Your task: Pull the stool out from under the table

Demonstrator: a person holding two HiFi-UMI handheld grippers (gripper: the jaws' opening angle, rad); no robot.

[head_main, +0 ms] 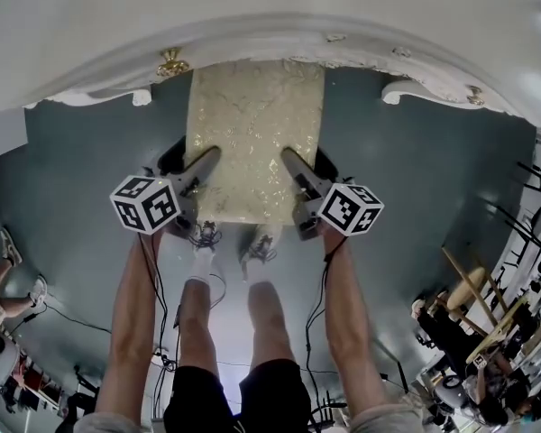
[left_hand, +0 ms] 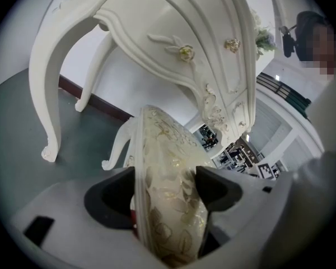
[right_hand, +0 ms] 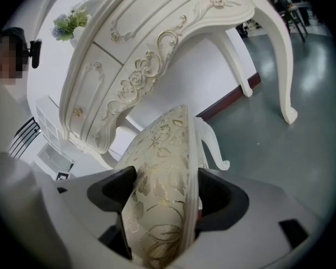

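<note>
The stool [head_main: 255,138] has a cream seat cushion with gold leaf patterns and white curved legs; its far part lies under the white ornate table [head_main: 279,25]. My left gripper [head_main: 201,163] is shut on the seat's left edge, my right gripper [head_main: 295,164] on its right edge. In the left gripper view the cushion [left_hand: 171,195] fills the gap of the left gripper [left_hand: 167,194]. The right gripper [right_hand: 165,198] pinches the cushion [right_hand: 162,178] between its jaws in the right gripper view. A white stool leg [left_hand: 116,144] shows below the seat.
The table's carved legs [left_hand: 50,94] [right_hand: 283,55] stand on a grey-green floor [head_main: 433,170]. The person's legs and shoes [head_main: 257,251] are just behind the stool. Cables trail on the floor. Chairs and people are at the far right [head_main: 487,332].
</note>
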